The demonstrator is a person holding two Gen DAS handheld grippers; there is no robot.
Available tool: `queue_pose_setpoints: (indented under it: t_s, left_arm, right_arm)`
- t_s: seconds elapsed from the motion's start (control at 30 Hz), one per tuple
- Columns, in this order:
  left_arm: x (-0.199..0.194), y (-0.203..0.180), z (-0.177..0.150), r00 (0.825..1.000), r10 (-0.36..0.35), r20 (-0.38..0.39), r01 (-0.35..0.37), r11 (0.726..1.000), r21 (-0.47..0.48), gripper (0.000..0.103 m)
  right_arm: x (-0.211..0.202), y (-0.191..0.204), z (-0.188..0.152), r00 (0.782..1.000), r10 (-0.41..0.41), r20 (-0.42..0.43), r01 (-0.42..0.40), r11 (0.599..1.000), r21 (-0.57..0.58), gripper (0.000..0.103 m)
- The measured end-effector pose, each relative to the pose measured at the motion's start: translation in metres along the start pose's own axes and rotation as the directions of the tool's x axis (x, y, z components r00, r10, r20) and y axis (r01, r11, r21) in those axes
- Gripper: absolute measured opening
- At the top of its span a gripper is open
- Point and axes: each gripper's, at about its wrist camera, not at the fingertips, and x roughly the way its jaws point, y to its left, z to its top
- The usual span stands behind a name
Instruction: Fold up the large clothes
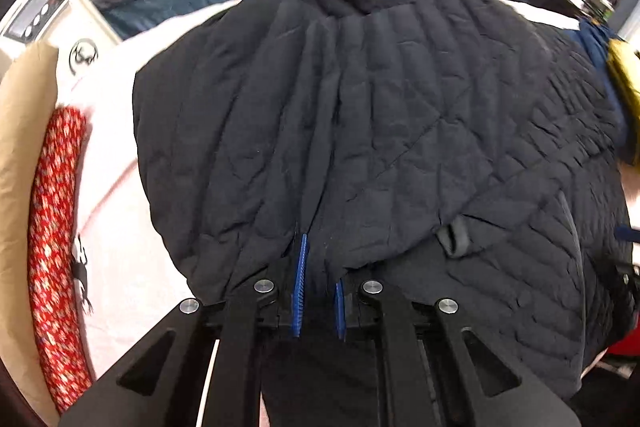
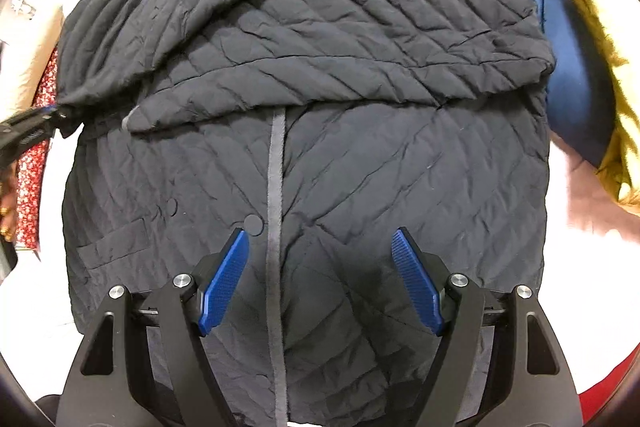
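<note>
Now, on the left view, my left gripper [image 1: 318,291] pinches the jacket [image 1: 380,131] edge on the bed [image 1: 120,227]. On the right view, my right gripper [image 2: 320,279] hovers spread above it; soft, puffy, probably slippery, so I'd grab hems

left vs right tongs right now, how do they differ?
Left tongs are shut on the black quilted jacket, pinching a fold; right tongs are open and hold nothing. Left grips the jacket's edge; right hovers over its front, by the grey placket. Both have blue ribbed pads.
</note>
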Motion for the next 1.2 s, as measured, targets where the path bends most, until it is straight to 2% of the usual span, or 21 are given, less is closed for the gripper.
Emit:
queue_pose_setpoints:
  t_s: [0.1,0.27,0.3,0.37,0.4,0.43,0.5,0.6,0.67,0.77,0.87,0.9,0.97,1.0,1.03,1.07,1.2]
  left_arm:
    - [0.007,0.006,0.01,1.0,0.004,-0.022,-0.005,0.999,-0.034,0.011]
    - [0.001,-0.002,0.011,0.998,0.07,-0.001,-0.07,0.997,0.016,0.02]
    - [-0.006,-0.007,0.009,0.996,0.081,0.021,-0.082,0.996,0.026,0.028]
    - [-0.022,-0.018,0.002,0.996,0.063,0.064,-0.065,0.997,0.03,0.055]
    - [-0.03,-0.02,-0.002,0.996,0.036,0.084,-0.038,0.999,0.024,0.078]
    - [-0.038,-0.022,-0.006,0.994,0.004,0.109,-0.005,1.0,0.012,0.084]
    - [-0.052,-0.027,-0.017,0.989,-0.052,0.135,0.056,0.998,-0.023,0.084]
    - [-0.055,-0.035,-0.035,0.995,-0.04,0.095,0.047,0.997,-0.066,0.084]
    - [-0.05,-0.033,-0.047,0.998,-0.013,0.068,0.019,0.996,-0.082,0.084]
    - [-0.048,-0.036,-0.067,0.998,0.061,0.036,-0.058,0.996,-0.063,0.084]
    - [-0.05,-0.031,-0.087,0.997,0.082,0.013,-0.081,0.994,-0.068,0.084]
    - [-0.051,-0.029,-0.095,0.996,0.086,0.003,-0.085,0.993,-0.077,0.084]
    - [-0.05,-0.024,-0.104,0.996,0.091,-0.019,-0.093,0.99,-0.106,0.084]
    - [-0.048,-0.022,-0.104,0.996,0.09,-0.026,-0.092,0.988,-0.123,0.084]
    - [-0.047,-0.019,-0.106,0.996,0.085,-0.032,-0.089,0.985,-0.146,0.084]
    - [-0.045,-0.015,-0.107,0.997,0.074,-0.039,-0.079,0.981,-0.176,0.084]
    - [-0.039,-0.007,-0.104,0.997,0.063,-0.045,-0.072,0.97,-0.231,0.084]
  right_arm:
    - [0.007,0.002,0.015,0.999,0.034,-0.001,-0.034,0.999,0.029,0.074]
    - [-0.003,-0.014,0.036,0.996,0.086,0.028,-0.088,0.991,0.103,0.074]
    - [-0.005,-0.016,0.043,0.994,0.104,0.039,-0.108,0.986,0.123,0.074]
    - [-0.008,-0.021,0.06,0.987,0.145,0.071,-0.155,0.974,0.166,0.074]
    - [-0.009,-0.024,0.069,0.982,0.164,0.091,-0.179,0.966,0.187,0.074]
    - [-0.009,-0.026,0.08,0.977,0.182,0.111,-0.202,0.957,0.209,0.074]
    - [-0.008,-0.026,0.097,0.968,0.209,0.14,-0.238,0.94,0.244,0.074]
    - [-0.001,-0.026,0.128,0.948,0.261,0.185,-0.307,0.903,0.301,0.074]
    - [0.006,-0.023,0.148,0.933,0.292,0.212,-0.349,0.876,0.333,0.074]
    - [0.019,-0.02,0.177,0.925,0.309,0.22,-0.373,0.849,0.375,0.074]
    - [0.03,-0.011,0.195,0.912,0.337,0.232,-0.405,0.827,0.391,0.073]
    - [0.034,-0.008,0.198,0.915,0.336,0.222,-0.4,0.827,0.395,0.069]
    - [0.037,-0.005,0.2,0.916,0.346,0.202,-0.399,0.828,0.393,0.038]
    - [0.035,-0.004,0.199,0.918,0.339,0.204,-0.394,0.832,0.391,0.032]
    - [0.03,-0.005,0.198,0.916,0.334,0.223,-0.397,0.837,0.378,0.021]
    - [0.024,-0.006,0.197,0.913,0.33,0.238,-0.399,0.842,0.363,0.015]
    - [-0.001,-0.021,0.179,0.919,0.267,0.292,-0.359,0.872,0.333,0.011]
